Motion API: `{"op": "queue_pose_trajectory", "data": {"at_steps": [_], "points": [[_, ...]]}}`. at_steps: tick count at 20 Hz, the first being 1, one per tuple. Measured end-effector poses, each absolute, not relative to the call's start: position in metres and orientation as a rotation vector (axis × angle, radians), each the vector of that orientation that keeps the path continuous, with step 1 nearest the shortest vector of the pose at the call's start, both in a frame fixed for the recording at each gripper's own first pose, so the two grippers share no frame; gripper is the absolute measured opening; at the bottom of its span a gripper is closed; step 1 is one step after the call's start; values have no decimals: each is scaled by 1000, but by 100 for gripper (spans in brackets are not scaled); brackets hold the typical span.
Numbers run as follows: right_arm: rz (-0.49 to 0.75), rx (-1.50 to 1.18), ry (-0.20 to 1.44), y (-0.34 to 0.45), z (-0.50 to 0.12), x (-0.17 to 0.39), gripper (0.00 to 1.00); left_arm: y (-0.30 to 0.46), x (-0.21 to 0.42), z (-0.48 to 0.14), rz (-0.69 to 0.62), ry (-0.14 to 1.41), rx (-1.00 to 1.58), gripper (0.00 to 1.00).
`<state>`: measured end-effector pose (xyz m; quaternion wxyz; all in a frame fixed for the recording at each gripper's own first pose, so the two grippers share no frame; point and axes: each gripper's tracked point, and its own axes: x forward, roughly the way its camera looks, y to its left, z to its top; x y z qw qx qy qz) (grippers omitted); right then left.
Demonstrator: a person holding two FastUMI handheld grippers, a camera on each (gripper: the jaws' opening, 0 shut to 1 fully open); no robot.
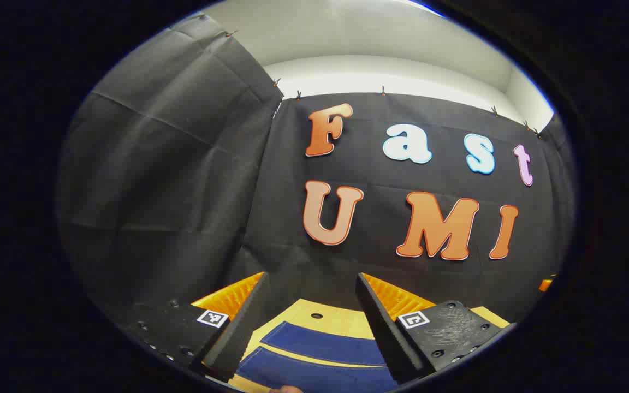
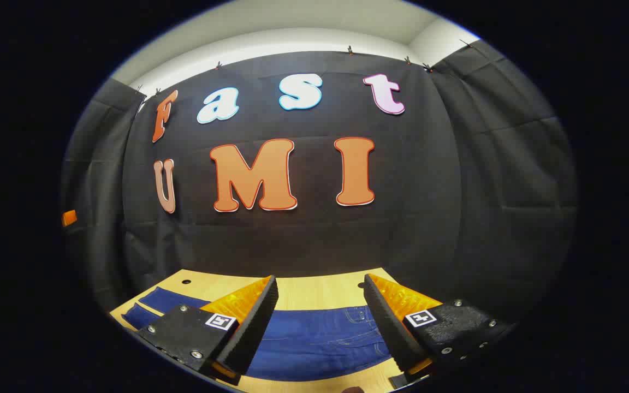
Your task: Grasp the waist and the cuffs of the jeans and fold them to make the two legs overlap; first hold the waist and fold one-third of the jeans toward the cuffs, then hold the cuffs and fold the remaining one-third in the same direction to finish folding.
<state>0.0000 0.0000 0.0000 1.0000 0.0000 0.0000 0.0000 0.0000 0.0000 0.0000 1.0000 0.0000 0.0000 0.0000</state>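
The jeans (image 2: 314, 338) lay spread flat on the wooden bench (image 2: 320, 289), blue denim against pale wood. In the right gripper view the upper part of the garment, with a pocket and its stitching, sat between and below the fingers of the right tongs (image 2: 320, 322), and the denim ran off toward the bench's left side, where two leg ends lay side by side with a strip of bare wood between them, near the far left corner. A strip of uncovered bench ran between the jeans and the bench's far edge, and two small dark holes marked the wood near that edge. The right tongs stood wide apart, gripping nothing, raised above the denim and not touching it.

In the left gripper view the two legs of the jeans (image 1: 320, 355) showed as two blue bands with a thin line of bare bench (image 1: 336, 316) between them, lying below the left tongs (image 1: 314, 322). Another small hole marked the wood beyond the denim, near the far edge. The left tongs were also spread wide, with nothing between their fingers, and held clear of the fabric. Both pairs pointed toward the black cloth wall (image 2: 303, 240) that rose from the bench's far edge.
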Motion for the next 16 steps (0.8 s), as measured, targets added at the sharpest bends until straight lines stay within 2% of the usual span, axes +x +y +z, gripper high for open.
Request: {"op": "queue_pose_trajectory", "data": {"at_steps": [1, 2, 4, 5, 7, 8, 9, 10, 16], "points": [[-6, -13, 10, -1, -3, 3, 97, 4, 2, 0, 5, -5, 21, 97], [1, -12, 25, 1, -9, 4, 97, 1, 0, -2, 4, -7, 34, 94], [28, 9, 33, 8, -8, 3, 100, -8, 2, -10, -13, 13, 47, 97], [28, 6, 37, 8, -8, 3, 97, -13, 3, -13, -25, 19, 56, 95], [-11, -19, 41, -5, -9, 2, 97, -24, 11, -15, -41, 15, 92, 97], [-18, -23, 41, -6, -8, 2, 97, -30, 12, -16, -53, 14, 110, 94], [-21, -21, 35, -6, -6, 1, 100, -37, 14, -17, -67, 8, 123, 97], [-30, -17, 31, -9, -4, 0, 97, -45, 14, -19, -85, 8, 133, 97], [-74, -46, 53, -28, -10, -9, 96, -64, 17, -34, -127, 35, 183, 95]]}}
